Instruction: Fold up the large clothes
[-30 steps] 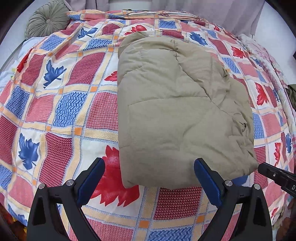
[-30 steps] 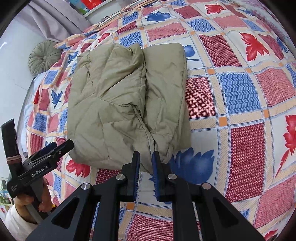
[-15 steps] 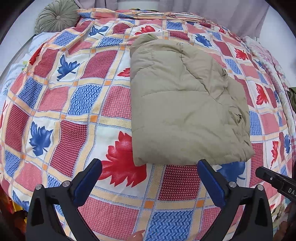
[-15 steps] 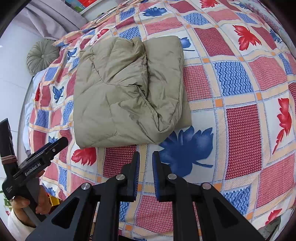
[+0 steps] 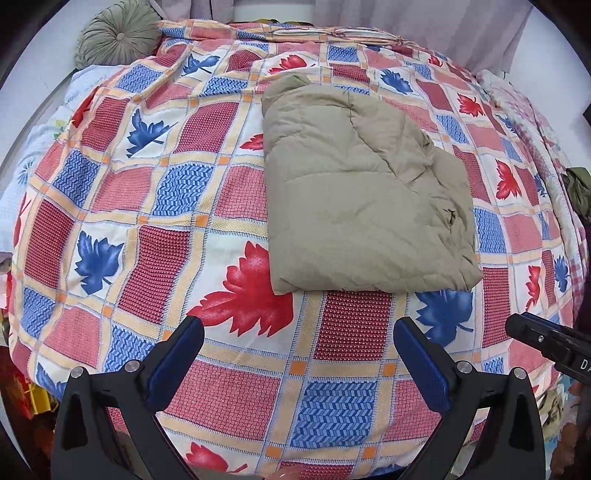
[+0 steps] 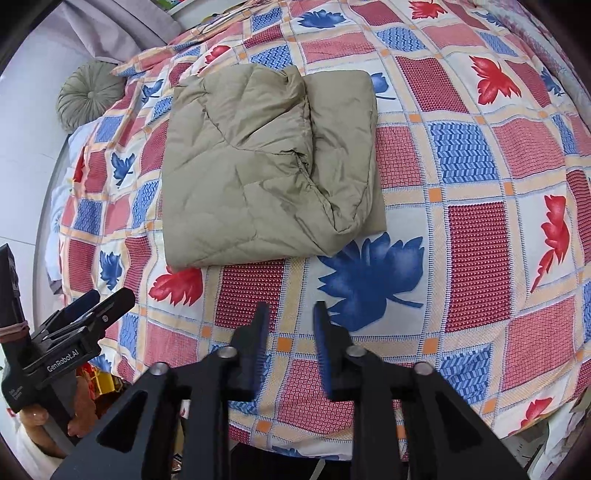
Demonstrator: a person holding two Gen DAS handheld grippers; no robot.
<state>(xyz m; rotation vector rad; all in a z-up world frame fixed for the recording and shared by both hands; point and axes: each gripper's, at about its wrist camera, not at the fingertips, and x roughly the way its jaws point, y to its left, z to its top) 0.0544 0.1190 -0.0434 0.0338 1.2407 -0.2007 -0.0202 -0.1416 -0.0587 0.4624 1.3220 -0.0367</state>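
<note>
The padded jacket [image 5: 365, 199] lies folded into a neat bundle on the bed [image 5: 177, 229]. Left tongs [image 5: 299, 334] gape empty; right tongs [image 6: 290, 317] are opening, nothing between them. Folding looks finished.

bed [image 5: 236, 206]: fills both views, patchwork cover in red, pink and blue squares with maple-leaf prints
cushion [image 5: 119, 35]: round, pleated, grey-green, at the far left corner of the bed
curtain [image 5: 424, 18]: grey-lilac, hangs behind the head of the bed
wall [image 6: 26, 122]: plain white, left of the bed
sheet [image 5: 33, 155]: pale, shows under the cover's left edge
light: even, soft, daylight-like
</note>
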